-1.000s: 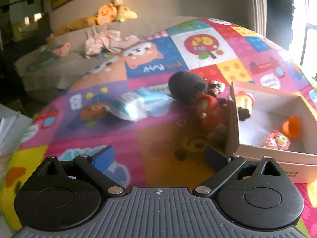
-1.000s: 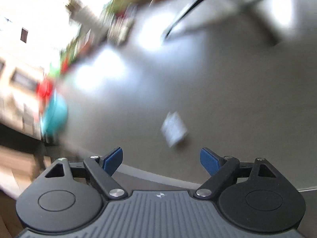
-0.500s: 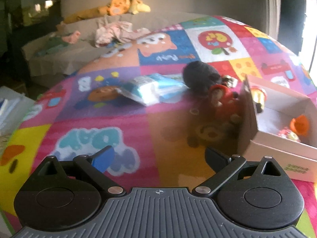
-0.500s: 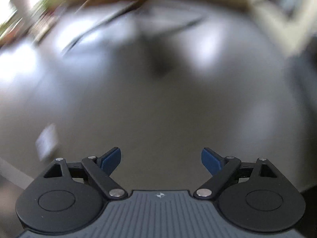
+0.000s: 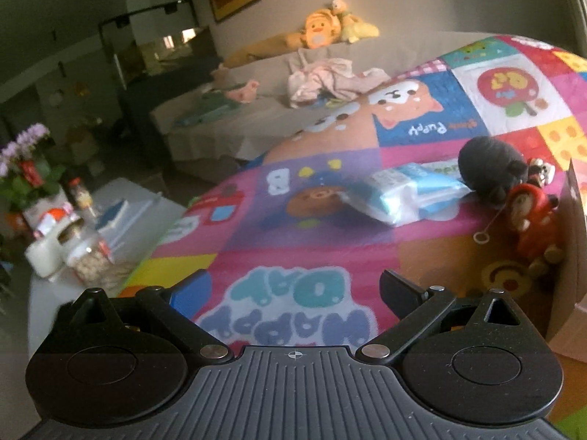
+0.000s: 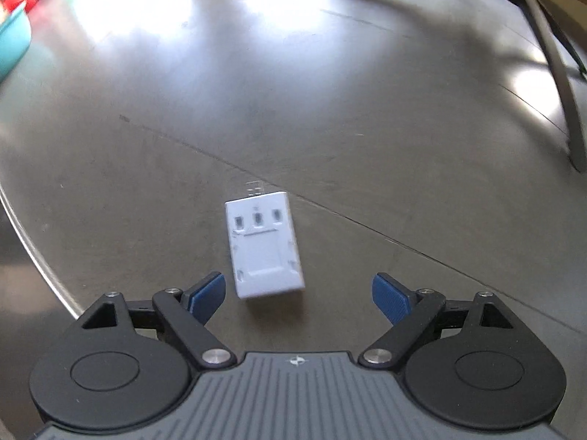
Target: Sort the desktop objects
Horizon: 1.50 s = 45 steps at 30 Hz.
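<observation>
Right hand-held gripper (image 6: 297,295), jaws closing, empty above white adapter (image 6: 265,245) on floor (image 6: 367,128).

The left tongs (image 5: 295,289) hang open over a colourful cartoon-print desk (image 5: 312,253) carrying a blue-white wipes packet (image 5: 407,194), a black plush (image 5: 491,168) and a red monkey figure (image 5: 533,216) beside a cardboard box (image 5: 572,256).
</observation>
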Available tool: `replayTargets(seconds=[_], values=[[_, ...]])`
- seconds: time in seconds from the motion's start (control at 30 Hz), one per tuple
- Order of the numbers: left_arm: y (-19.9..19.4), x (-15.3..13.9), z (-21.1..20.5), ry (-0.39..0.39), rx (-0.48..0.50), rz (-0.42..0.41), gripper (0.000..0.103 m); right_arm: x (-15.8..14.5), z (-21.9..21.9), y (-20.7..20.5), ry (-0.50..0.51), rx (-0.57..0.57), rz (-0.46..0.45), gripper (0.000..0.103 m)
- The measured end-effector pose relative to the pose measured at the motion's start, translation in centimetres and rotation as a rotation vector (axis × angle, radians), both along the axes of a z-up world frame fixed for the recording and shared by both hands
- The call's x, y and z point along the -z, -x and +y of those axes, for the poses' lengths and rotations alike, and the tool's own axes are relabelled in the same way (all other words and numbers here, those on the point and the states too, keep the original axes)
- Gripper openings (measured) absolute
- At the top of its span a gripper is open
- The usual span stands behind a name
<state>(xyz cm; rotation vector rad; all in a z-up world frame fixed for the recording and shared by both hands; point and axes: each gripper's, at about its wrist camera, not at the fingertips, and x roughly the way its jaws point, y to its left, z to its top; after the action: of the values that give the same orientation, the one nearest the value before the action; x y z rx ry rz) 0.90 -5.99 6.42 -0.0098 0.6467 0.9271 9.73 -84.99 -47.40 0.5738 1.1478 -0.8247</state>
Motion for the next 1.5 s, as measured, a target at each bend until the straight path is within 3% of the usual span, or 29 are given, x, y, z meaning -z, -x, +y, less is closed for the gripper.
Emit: replayTargets(seconds=[0.07, 0.2, 0.27, 0.4, 0.53, 0.73, 0.87, 1.03, 1.17, 1.23, 1.3, 1.4, 1.5], values=[[-0.2, -0.3, -0.4, -0.025, 0.001, 0.009, 0.101, 0.7, 0.0, -1.1, 0.038, -0.035, 0.04, 0.07], [-0.9, -0.5, -1.0, -0.061, 0.019, 0.019, 0.101, 2.0, -0.4, -1.3, 0.03, -0.033, 0.078, 0.063], [-1.1, -0.6, -1.3, -0.065, 0.042, 0.017, 0.101, 1.6, -0.3, -0.6, 0.018, -0.033, 0.06, 0.05], [-1.3, -0.6, -1.9, -0.064, 0.111, 0.006, 0.101, -1.0, 0.2, 1.5, -0.007, -0.001, -0.019, 0.049], [-1.6, -0.1, -2.1, -0.048, 0.2, -0.011, 0.101, -7.7, 2.0, 7.2, -0.005, 0.029, -0.148, 0.048], [-2.2, 0.3, -3.4, -0.02, 0.437, -0.074, 0.101, -20.7, 7.8, 17.1, 0.075, -0.059, -0.21, 0.048], [-2.4, 0.4, -3.5, 0.065, 0.603, -0.161, 0.101, -30.8, 12.4, 22.5, 0.121, -0.175, -0.255, 0.048], [-2.2, 1.0, -2.2, 0.223, 0.685, -0.245, 0.101, -42.6, 18.5, 27.7, 0.117, -0.29, -0.301, 0.048], [0.5, 0.4, 1.0, 0.318, 0.659, -0.338, 0.101, -50.4, 25.2, 29.0, 0.166, -0.453, -0.27, 0.048], [1.8, 0.2, 3.2, 0.369, 0.639, -0.345, 0.101, -54.5, 28.8, 29.3, 0.177, -0.542, -0.283, 0.048], [2.9, 0.2, 5.1, 0.41, 0.648, -0.302, 0.101, -56.5, 32.3, 28.3, 0.151, -0.64, -0.31, 0.013], [3.8, 0.9, 6.3, 0.415, 0.683, -0.229, 0.103, -59.5, 38.3, 26.8, 0.165, -0.844, -0.361, 0.013], [4.8, 1.9, 6.6, 0.487, 0.686, -0.242, 0.103, -61.4, 42.9, 23.5, 0.149, -0.966, -0.445, 0.013]])
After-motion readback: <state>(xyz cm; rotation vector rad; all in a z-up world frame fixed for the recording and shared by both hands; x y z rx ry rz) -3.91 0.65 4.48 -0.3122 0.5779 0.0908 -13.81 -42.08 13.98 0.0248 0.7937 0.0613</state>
